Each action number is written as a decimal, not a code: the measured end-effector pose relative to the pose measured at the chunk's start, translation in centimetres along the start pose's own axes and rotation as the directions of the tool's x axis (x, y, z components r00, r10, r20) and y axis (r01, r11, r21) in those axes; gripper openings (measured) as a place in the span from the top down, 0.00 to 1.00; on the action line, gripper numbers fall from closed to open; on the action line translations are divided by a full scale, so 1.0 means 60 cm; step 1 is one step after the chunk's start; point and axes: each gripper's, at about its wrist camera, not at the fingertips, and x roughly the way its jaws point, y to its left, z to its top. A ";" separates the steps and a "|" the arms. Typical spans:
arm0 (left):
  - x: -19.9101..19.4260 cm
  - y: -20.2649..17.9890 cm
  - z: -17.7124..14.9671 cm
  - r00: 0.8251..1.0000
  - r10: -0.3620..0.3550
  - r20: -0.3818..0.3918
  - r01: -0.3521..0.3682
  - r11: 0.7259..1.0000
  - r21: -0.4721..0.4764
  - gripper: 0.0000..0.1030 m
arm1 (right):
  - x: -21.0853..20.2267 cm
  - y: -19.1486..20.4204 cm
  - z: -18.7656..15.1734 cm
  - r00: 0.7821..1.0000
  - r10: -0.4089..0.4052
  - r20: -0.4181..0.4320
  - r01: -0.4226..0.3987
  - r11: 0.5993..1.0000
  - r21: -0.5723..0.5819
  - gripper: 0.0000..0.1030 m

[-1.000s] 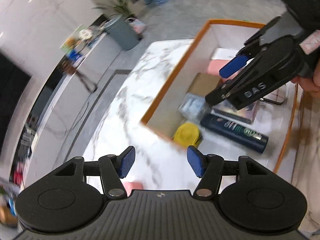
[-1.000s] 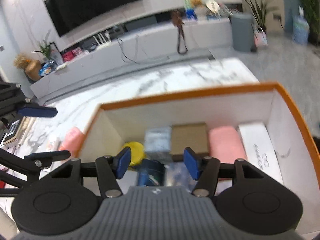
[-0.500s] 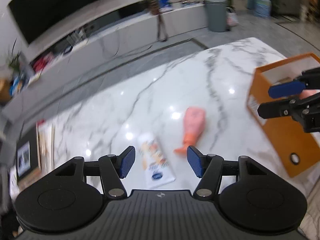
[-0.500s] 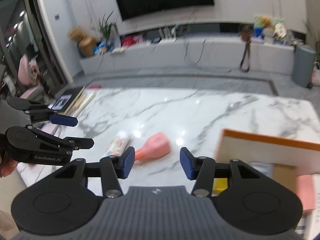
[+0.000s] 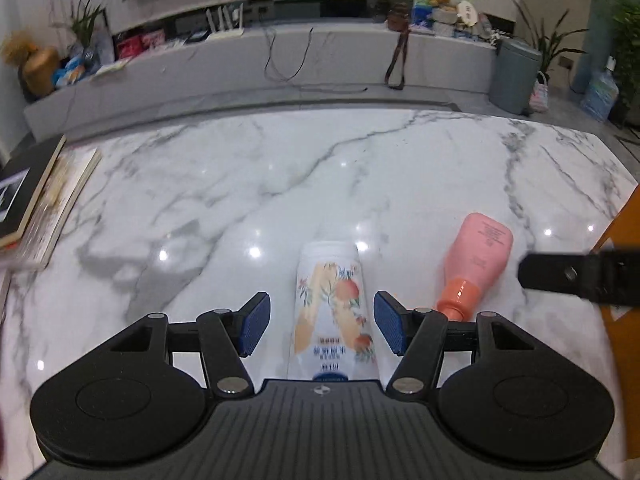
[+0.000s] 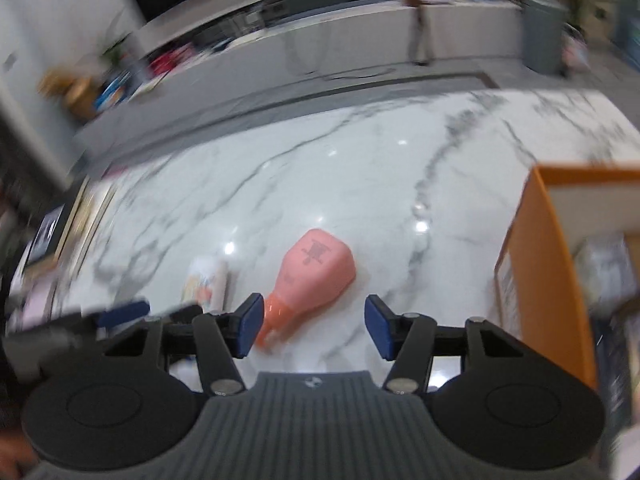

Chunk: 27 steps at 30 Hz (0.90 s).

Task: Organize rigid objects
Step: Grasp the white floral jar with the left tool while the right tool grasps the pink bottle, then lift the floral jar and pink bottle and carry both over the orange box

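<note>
Left wrist view: sits behind left tool, looks forward and down over marble table, close above white tube; sharp.
Right wrist view: behind right tool, same downward tilt, close to pink bottle; blurred.
Shared: table, tube, bottle, orange box at right edge, books, far counter.

No legible text found. The white tube carries a fruit design and printed lines — too blurred to read. The pink bottle bears small print on its base end and a dark printed mark — unreadable.
</note>
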 end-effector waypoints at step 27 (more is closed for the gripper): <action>0.047 -0.001 -0.017 0.999 -0.051 0.015 0.051 0.998 0.030 0.49 | 0.102 0.023 -0.017 0.998 -0.041 0.041 0.043 0.998 -0.043 0.50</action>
